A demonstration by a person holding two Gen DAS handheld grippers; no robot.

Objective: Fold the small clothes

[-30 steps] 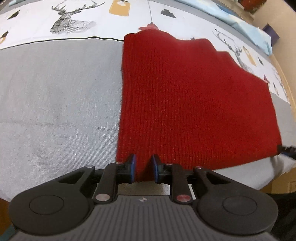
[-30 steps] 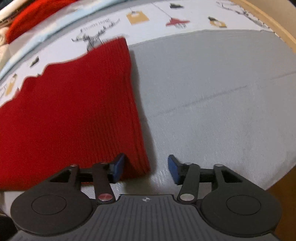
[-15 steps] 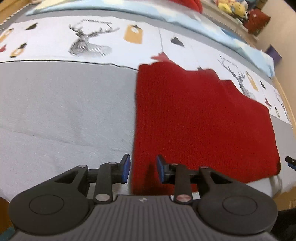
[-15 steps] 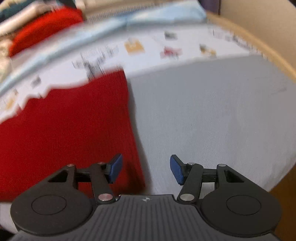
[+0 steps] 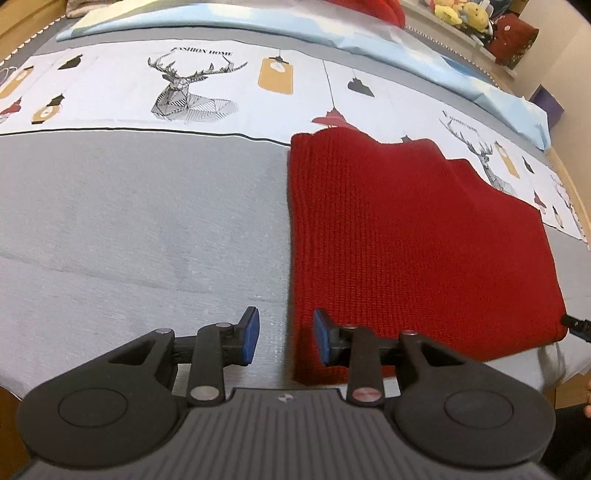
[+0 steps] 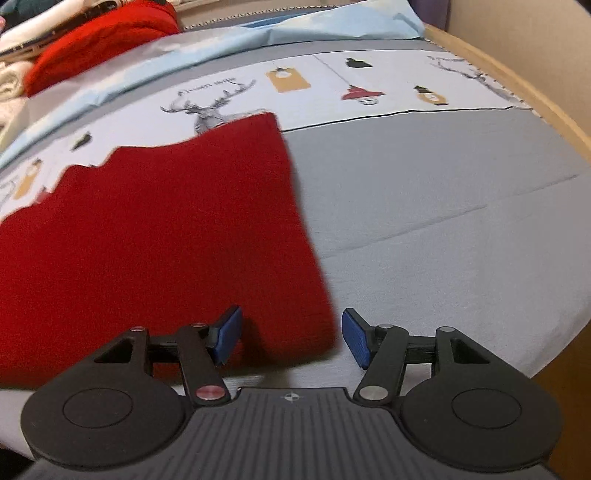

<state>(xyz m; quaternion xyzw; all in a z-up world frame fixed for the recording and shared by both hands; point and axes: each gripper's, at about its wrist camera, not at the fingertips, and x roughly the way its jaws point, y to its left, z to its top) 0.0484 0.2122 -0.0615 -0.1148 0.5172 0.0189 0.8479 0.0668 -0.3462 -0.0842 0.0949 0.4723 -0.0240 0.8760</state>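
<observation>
A dark red knitted garment lies folded flat on the grey bed sheet; it also shows in the right wrist view. My left gripper is open and empty, hovering at the garment's near left corner, its right finger over the cloth. My right gripper is open and empty, straddling the garment's near right corner. The tip of the right gripper shows at the garment's right edge in the left wrist view.
A white printed band with deer and lamps runs behind the garment. A light blue sheet lies beyond. A pile of red and white clothes sits at the back. The bed's wooden edge runs on the right.
My left gripper has let go of the garment's corner, opened and drawn back and up. My right gripper stayed open and also lifted back. The garment lies still.
</observation>
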